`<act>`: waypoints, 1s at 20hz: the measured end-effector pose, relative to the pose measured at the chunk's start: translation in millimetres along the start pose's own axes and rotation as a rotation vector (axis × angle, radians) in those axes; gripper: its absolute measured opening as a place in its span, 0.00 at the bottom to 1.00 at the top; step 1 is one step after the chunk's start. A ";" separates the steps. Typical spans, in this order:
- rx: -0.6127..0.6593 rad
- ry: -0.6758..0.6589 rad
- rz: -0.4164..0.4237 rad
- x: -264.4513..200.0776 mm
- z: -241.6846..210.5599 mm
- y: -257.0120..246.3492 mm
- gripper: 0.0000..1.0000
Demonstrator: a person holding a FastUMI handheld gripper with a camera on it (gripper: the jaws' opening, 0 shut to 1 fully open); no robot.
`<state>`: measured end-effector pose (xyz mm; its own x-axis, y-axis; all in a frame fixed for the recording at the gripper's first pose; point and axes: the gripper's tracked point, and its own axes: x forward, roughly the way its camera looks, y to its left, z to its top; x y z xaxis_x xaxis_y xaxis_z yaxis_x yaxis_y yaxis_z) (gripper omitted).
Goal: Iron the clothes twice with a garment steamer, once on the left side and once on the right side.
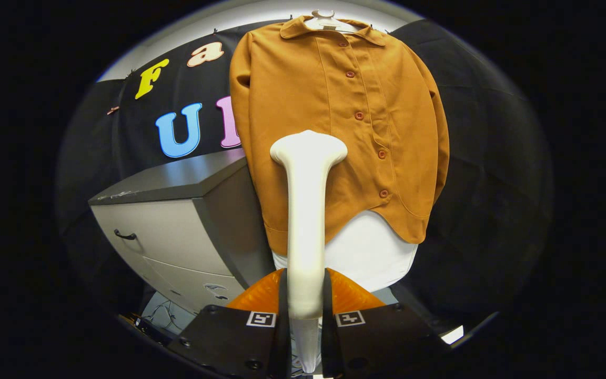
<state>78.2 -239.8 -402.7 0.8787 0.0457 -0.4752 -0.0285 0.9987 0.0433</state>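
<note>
**Steamer clamped, head up against the shirt's lower front**

Largest first:
- Mustard-orange button-front shirt (pixel 334 131) hangs on a white plastic hanger (pixel 325 21) against the black cloth wall (pixel 492 158). Collar at 12 o'clock, hem at 6. Button placket runs top to bottom, drifting toward 5 o'clock. A white garment layer (pixel 371 252) shows under the hem.
- Grey cabinet with drawers and a dark handle (pixel 177 231) sits at 9 o'clock from the shirt, partly behind its sleeve edge.
- White plastic garment steamer (pixel 307 226): long axis runs straight away from the fingers, 6 to 12 o'clock. Flared head points at 12 and lies over the shirt's lower front, at 9 o'clock from the placket. Actual contact with the fabric can't be judged from this angle.
- Gripper (pixel 305 310): aimed level at the shirt, fingers (pixel 261 295) on either side of the steamer handle, both pressed against it, so the tongs are pinching the handle. The handle's lower end sticks out past the fingers toward 6 o'clock.
- Cables on the floor (pixel 163 313) at 8 o'clock from the gripper, below the cabinet.
</note>
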 end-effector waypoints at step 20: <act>-0.002 -0.471 0.051 -129.3 231.6 -19.2 0.26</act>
<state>75.5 -270.6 -138.6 0.9966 0.0792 -0.0222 -0.0779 0.9955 0.0543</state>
